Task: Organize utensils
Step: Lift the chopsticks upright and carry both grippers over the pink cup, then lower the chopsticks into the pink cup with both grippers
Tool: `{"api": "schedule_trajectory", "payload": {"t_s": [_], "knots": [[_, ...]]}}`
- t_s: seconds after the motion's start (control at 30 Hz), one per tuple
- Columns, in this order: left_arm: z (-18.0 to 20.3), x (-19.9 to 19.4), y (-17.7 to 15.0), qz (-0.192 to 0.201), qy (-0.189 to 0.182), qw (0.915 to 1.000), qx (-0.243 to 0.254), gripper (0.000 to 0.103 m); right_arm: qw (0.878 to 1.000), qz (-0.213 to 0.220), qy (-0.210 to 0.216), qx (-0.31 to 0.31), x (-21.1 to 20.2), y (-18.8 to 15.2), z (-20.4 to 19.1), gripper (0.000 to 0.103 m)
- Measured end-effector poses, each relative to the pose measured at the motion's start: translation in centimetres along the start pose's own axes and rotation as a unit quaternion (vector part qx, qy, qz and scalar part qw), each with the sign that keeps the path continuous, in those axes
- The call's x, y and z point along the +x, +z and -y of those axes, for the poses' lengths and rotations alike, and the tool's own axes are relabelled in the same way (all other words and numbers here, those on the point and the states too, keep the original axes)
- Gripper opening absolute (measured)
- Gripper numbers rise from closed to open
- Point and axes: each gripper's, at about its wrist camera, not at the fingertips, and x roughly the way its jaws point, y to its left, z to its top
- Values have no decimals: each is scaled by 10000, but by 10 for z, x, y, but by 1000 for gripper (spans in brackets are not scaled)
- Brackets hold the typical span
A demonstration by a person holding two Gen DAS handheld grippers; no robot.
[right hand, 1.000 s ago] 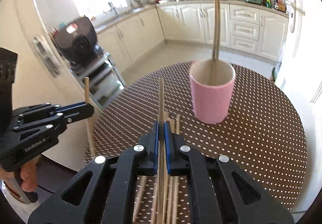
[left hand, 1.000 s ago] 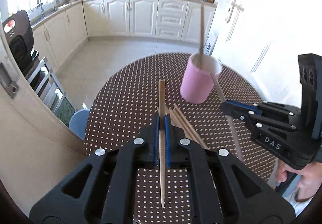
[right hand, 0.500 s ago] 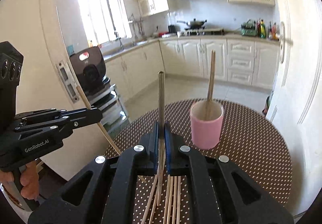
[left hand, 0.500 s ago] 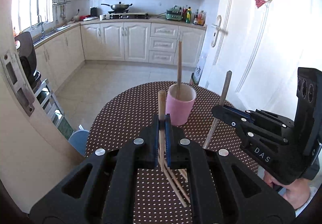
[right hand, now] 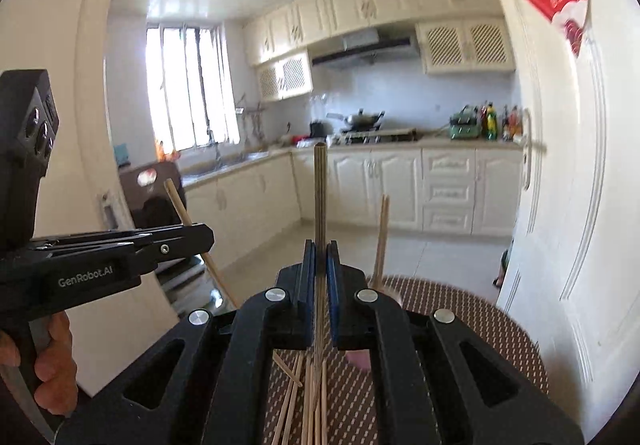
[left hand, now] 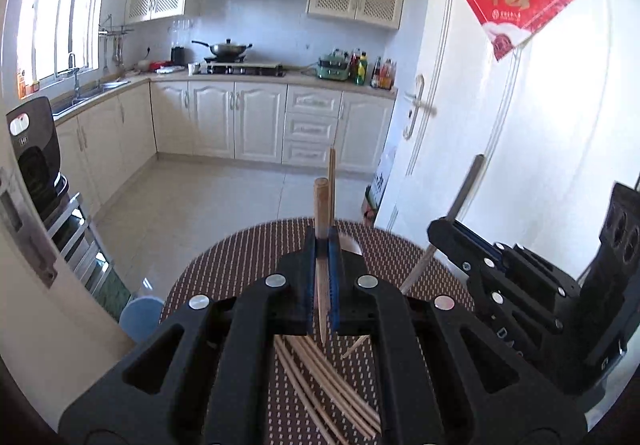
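My left gripper (left hand: 321, 245) is shut on a wooden chopstick (left hand: 320, 205) that stands upright. My right gripper (right hand: 320, 249) is shut on a grey-brown chopstick (right hand: 319, 189), also upright. Each gripper shows in the other's view: the right gripper (left hand: 440, 229) on the right, the left gripper (right hand: 206, 235) on the left. Several loose chopsticks (left hand: 320, 377) lie on the dotted brown table (left hand: 224, 269) below both grippers. The pink cup (right hand: 360, 359) is mostly hidden behind the jaws; one chopstick (right hand: 382, 237) stands in it.
A white door (left hand: 500, 149) is close on the right of the table. A blue stool (left hand: 140, 317) stands by the table's left edge. A black appliance on a rack (left hand: 36, 157) is at the left. Kitchen cabinets line the far wall.
Both grippers have risen and tilted up with their chopsticks. The table and pink cup have dropped low in both views and the cup is now mostly hidden.
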Motion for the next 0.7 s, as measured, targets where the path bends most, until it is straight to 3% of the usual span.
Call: {"api": "schedule_trajectory", "payload": {"t_s": [0.33,0.5,0.7], "knots": [[1,25,30,639,-185,9975,-220,6,9942,916,-562,-84,17,19,21,4],[-1,50,34,753,-156,9964,-359,6,9924,1038,-662,-39,32,14,32,4],[-3,79,24,594,-122,9976,-322,6,9929,958,-702,-24,50,6,41,4]]}}
